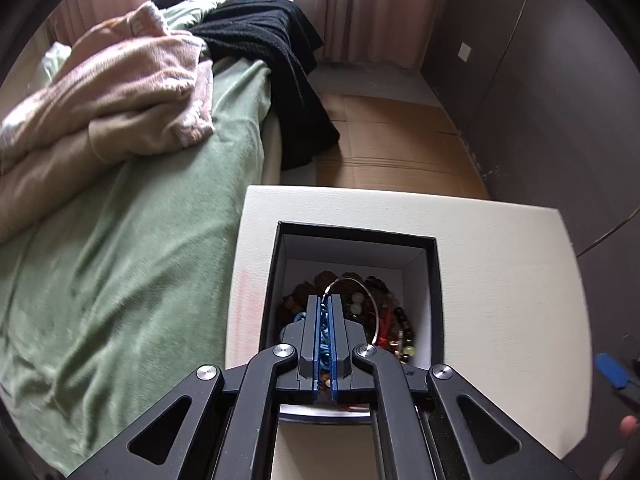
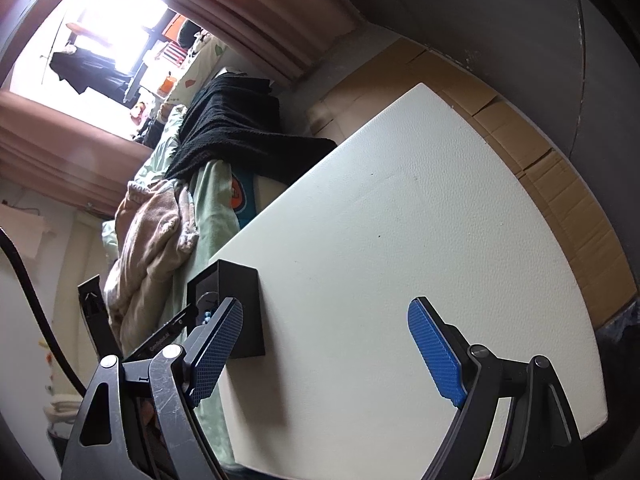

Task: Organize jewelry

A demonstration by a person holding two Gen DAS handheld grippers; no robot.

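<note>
A: Where is the left gripper (image 1: 325, 300)?

B: In the lower centre of the left wrist view. Its jaws are pressed nearly together on a blue cord (image 1: 325, 326), and the tips are above the open black box (image 1: 358, 236). A thin silver bangle (image 1: 372, 300) curves out just right of the tips; I cannot tell if the pads touch it.

A: What lies in the box?

B: Beaded bracelets (image 1: 396, 320), brown, dark and green, on the white bottom. The walls stand close on both sides of the fingers.

A: And the box itself?

B: It sits on a white board (image 2: 400, 240), near the board's left edge, just beside the green bedsheet (image 1: 120, 260). To the right of the box the board is bare up to its far edge.

A: The right gripper (image 2: 324, 320)?

B: Its blue pads (image 2: 436, 356) are spread wide, holding nothing, over the board in the lower part of the right wrist view. The box is just behind its left finger.
</note>
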